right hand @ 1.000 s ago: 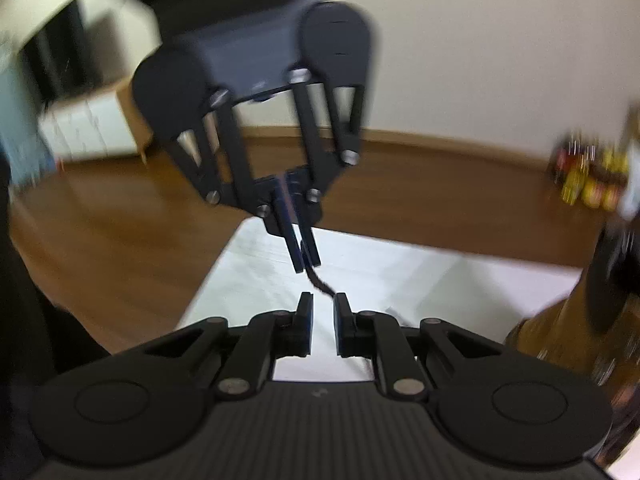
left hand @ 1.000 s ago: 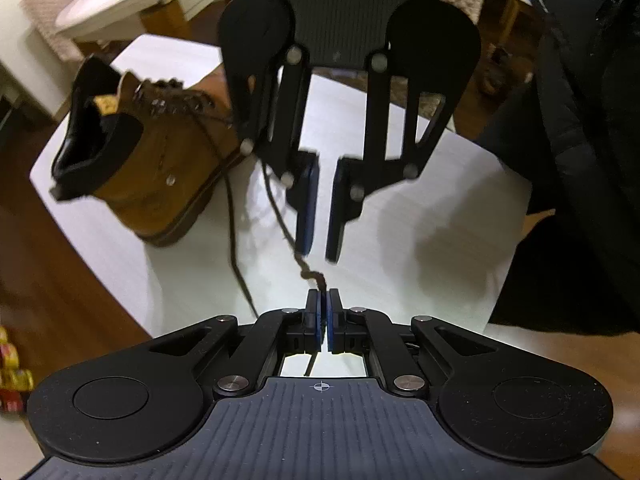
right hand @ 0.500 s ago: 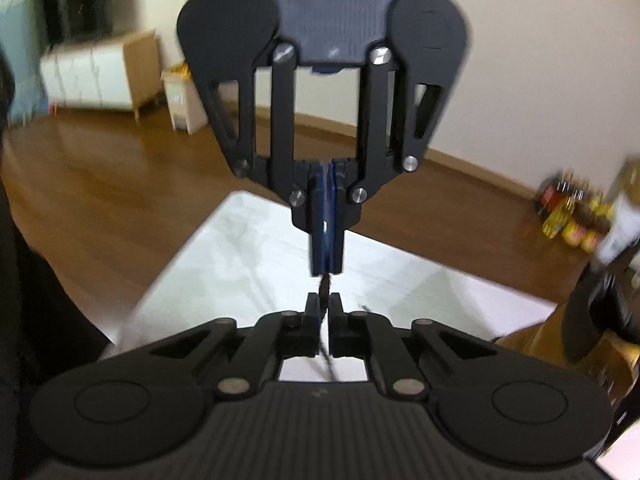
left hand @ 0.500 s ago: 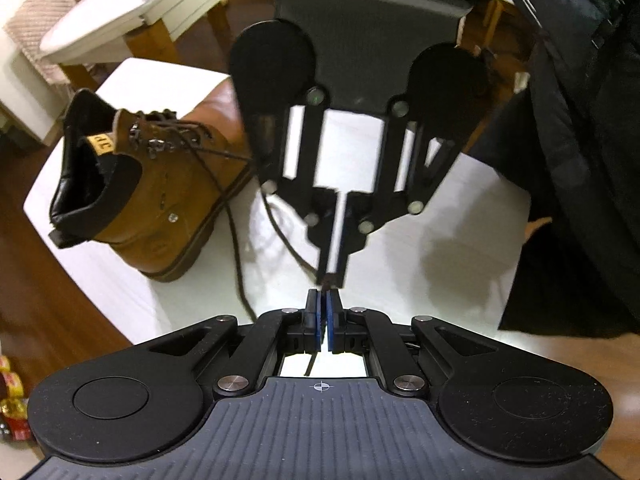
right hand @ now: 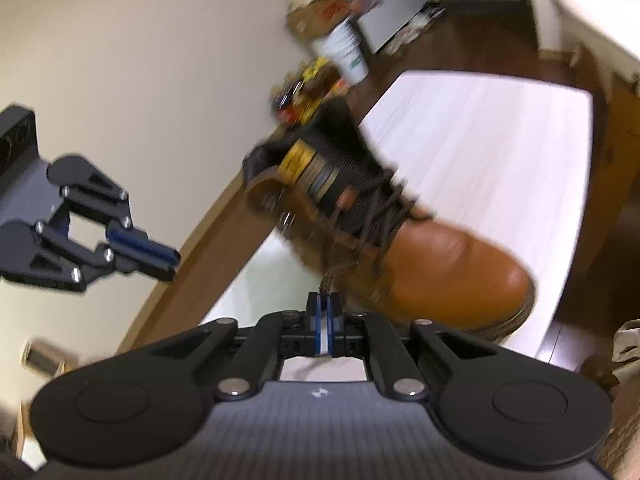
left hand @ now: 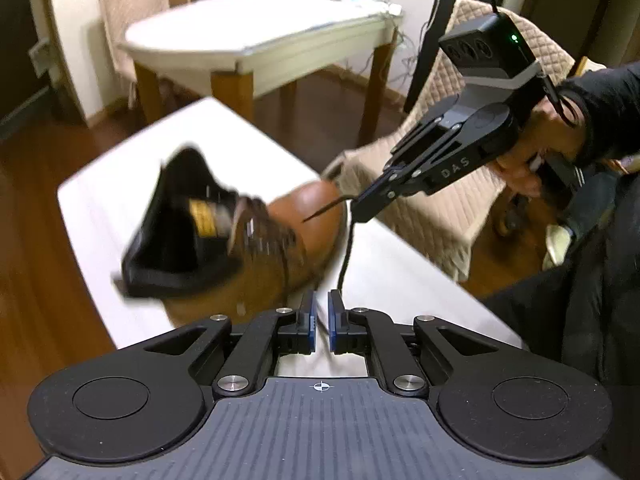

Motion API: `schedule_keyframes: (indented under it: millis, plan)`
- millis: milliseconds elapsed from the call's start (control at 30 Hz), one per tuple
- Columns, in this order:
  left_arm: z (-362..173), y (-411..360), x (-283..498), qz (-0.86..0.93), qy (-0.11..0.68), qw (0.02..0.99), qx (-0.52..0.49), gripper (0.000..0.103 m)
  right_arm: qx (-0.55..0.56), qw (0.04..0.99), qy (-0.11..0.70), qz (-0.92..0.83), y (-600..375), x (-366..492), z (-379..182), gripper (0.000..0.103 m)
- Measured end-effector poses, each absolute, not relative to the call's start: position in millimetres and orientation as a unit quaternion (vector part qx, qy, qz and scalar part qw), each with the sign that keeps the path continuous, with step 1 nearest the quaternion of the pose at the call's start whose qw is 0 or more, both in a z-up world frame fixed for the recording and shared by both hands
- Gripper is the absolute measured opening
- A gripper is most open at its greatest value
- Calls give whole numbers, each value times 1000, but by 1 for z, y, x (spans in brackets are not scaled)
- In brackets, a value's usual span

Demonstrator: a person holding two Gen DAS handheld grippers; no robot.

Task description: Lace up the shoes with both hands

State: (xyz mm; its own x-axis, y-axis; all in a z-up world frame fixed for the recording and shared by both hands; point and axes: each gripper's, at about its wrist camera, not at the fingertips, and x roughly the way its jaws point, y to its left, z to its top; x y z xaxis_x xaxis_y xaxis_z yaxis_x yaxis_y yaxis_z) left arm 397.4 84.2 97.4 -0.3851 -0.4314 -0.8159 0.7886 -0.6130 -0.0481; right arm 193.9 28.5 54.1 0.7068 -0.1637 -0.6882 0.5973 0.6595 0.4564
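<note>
In the left wrist view, the brown boot (left hand: pixel 240 248) lies on the white table (left hand: pixel 400 272), blurred. The left tool (left hand: pixel 321 322) is just in front of the boot; its jaws are opening, with a small gap, and I see nothing between the pads. Beyond the toe of the boot, the right tool (left hand: pixel 362 210) is pressed together on the dark lace (left hand: pixel 347 252), whose tip sticks out toward the boot.

In the right wrist view, the right tool (right hand: pixel 323 320) is just before the boot (right hand: pixel 400 248) and pinches the lace end (right hand: pixel 326 280). The left tool (right hand: pixel 162 260) is well apart from the boot.

The lace looks thin, soft and limp, so I would grip it near its stiff tip. The boot seems heavy and stiff enough to stay in place under a gentle pull.
</note>
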Motion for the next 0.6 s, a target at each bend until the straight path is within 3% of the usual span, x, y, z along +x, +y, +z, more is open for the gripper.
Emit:
schedule_keyframes:
  millis: [333, 600]
  plan:
    - [106, 18, 382, -756, 214, 438, 437, 8, 480, 821, 219, -219, -32, 183, 40, 4]
    - [99, -23, 394, -742, 204, 459, 443, 9, 410, 850, 247, -218, -35, 226, 34, 4]
